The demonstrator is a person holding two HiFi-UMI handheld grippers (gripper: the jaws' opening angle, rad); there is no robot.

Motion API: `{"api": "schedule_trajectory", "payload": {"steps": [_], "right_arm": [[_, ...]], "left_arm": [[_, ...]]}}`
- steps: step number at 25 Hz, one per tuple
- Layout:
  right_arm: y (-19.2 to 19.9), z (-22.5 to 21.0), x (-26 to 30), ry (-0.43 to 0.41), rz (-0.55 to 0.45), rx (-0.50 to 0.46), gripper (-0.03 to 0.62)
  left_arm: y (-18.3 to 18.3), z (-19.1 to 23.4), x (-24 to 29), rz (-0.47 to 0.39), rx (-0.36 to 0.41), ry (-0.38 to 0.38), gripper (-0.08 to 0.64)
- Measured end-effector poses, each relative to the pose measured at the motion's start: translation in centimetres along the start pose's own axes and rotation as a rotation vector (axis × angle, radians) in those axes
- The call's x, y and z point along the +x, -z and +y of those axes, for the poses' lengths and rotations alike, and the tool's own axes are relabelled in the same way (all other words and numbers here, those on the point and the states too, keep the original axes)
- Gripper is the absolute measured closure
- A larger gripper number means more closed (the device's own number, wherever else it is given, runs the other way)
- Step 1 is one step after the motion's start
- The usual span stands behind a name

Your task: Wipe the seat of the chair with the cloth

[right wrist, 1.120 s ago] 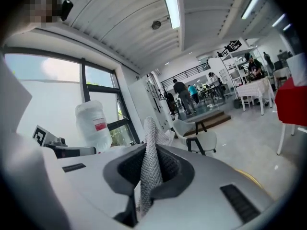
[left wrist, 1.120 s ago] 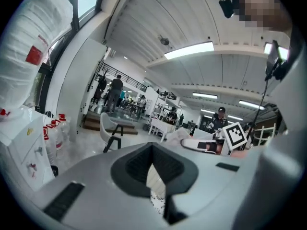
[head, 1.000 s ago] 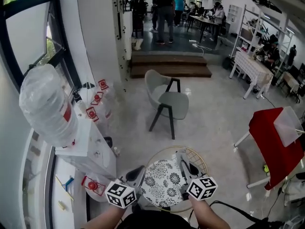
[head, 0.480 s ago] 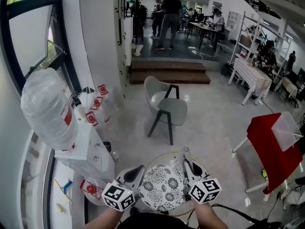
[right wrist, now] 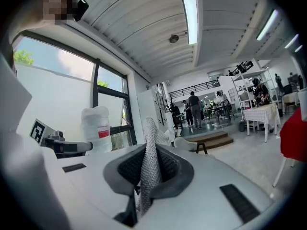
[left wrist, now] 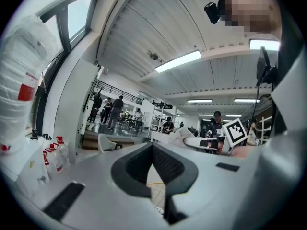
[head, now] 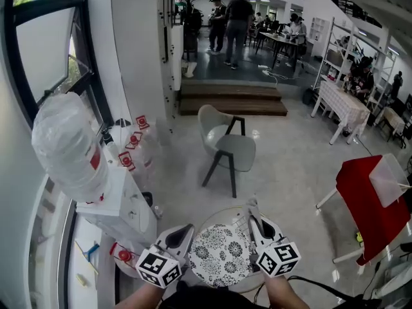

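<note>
Cloth (right wrist: 149, 169) of white mesh is sitting pinched in the right gripper (right wrist: 149, 152), whose tongs are clamping it edge-on so that a fold is sticking up past their tips. The left gripper (left wrist: 152, 150) is holding its tongs closed together with nothing between them. Both grippers are hovering side by side just above the round chair (head: 219, 256) with the black-and-white patterned seat, one at each side of it. A grey chair (head: 226, 148) is standing well apart across the floor.
</note>
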State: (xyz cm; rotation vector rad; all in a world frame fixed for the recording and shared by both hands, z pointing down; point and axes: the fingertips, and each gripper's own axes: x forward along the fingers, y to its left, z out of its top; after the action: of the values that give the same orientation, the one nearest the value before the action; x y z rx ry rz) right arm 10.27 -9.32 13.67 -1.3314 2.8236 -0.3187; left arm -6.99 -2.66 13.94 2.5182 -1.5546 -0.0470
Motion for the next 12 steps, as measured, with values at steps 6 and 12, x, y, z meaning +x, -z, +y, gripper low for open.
{"api": "schedule_trajectory", "payload": {"steps": [6,12], "right_arm": [[-1.0,0.2,0.4,-0.005,-0.021,0.004,0.568],[-1.5,0.5,0.5,-0.014,-0.033,0.009,0.568]], "left_arm": [[-1.4,0.7,0.0,-0.035,0.026,-0.017,0.563],[-2.7,0.5,-0.3,-0.067,0.06,-0.004,0.563]]}}
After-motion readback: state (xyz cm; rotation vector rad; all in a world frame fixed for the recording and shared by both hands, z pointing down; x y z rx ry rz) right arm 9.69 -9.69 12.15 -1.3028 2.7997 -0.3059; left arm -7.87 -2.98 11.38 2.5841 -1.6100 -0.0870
